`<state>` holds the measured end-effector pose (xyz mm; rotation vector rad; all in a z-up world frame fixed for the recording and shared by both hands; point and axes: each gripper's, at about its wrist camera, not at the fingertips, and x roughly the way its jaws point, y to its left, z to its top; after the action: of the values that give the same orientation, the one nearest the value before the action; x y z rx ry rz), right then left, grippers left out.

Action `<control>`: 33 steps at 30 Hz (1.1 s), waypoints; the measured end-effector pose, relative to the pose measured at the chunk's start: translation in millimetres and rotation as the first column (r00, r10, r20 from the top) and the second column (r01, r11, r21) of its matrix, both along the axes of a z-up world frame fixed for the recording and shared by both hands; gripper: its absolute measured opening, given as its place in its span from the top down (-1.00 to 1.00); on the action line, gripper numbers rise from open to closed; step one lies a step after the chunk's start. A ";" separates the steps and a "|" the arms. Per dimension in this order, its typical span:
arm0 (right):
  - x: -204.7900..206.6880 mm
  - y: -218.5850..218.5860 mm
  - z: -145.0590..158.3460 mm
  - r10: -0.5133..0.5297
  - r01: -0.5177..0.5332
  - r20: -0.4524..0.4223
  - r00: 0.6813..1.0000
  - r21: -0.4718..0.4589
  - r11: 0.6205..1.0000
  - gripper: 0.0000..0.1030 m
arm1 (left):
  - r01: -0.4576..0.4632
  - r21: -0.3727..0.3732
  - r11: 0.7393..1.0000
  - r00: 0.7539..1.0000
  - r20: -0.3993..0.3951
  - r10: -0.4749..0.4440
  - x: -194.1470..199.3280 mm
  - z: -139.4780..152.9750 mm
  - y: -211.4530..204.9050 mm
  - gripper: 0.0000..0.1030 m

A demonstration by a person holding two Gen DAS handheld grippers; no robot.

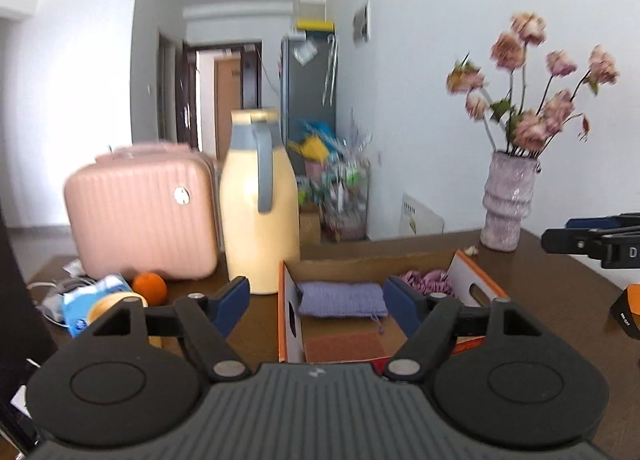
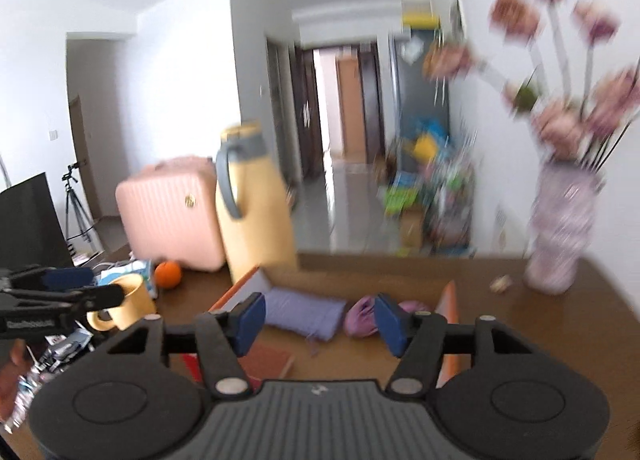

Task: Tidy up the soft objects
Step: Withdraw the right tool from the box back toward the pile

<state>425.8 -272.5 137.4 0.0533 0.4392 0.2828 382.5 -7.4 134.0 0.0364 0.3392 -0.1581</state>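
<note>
An open cardboard box (image 1: 478, 278) with orange and white sides sits on the brown table. Inside it lie a folded lilac knitted cloth (image 1: 342, 299), a crumpled purple soft item (image 1: 430, 280) and a flat rust-coloured pad (image 1: 344, 346). My left gripper (image 1: 318, 306) hovers above the box's near side, open with nothing between its blue pads. In the right wrist view the same lilac cloth (image 2: 302, 314) and purple item (image 2: 362, 318) lie beyond my right gripper (image 2: 320, 324), which is open and empty. The left gripper (image 2: 64, 294) shows at that view's left edge.
A yellow thermos jug (image 1: 258, 204) and a pink case (image 1: 142, 212) stand behind the box. An orange (image 1: 150, 287), a yellow mug (image 2: 126, 300) and blue packets (image 1: 86, 300) crowd the left. A lilac vase with pink flowers (image 1: 508, 202) stands at the far right.
</note>
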 end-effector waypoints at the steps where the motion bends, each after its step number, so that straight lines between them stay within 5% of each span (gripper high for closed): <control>1: -14.5 -4.5 4.0 -0.004 0.005 0.040 0.999 -0.021 1.000 -0.34 | -0.002 0.002 1.000 1.000 0.015 0.002 -9.1 1.2 -2.7 -0.54; 9: -84.3 -21.3 4.2 -0.039 0.051 0.171 0.984 -0.071 0.996 -0.38 | -0.047 -0.006 0.999 0.991 0.122 0.047 -85.5 -6.6 -23.3 -0.67; 15: -151.4 -31.7 -38.7 -0.042 0.059 0.236 0.971 -0.066 0.996 -0.53 | -0.037 0.003 0.999 0.986 0.160 0.036 -157.4 -49.4 -34.8 -0.85; 20: -203.2 -35.5 -77.0 -0.032 0.057 0.239 0.970 -0.097 0.994 -0.59 | -0.070 -0.080 0.994 0.988 0.132 0.081 -199.6 -84.3 -31.6 -0.92; 33: -275.8 -69.6 -139.7 -0.067 0.069 0.183 0.981 -0.007 0.998 -0.61 | -0.198 -0.101 0.975 0.975 0.081 0.207 -222.1 -122.9 -22.1 -0.92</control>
<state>150.0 -342.1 -2.3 0.0286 0.2565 0.2153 160.4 -29.5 11.1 -0.0826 0.2419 0.0302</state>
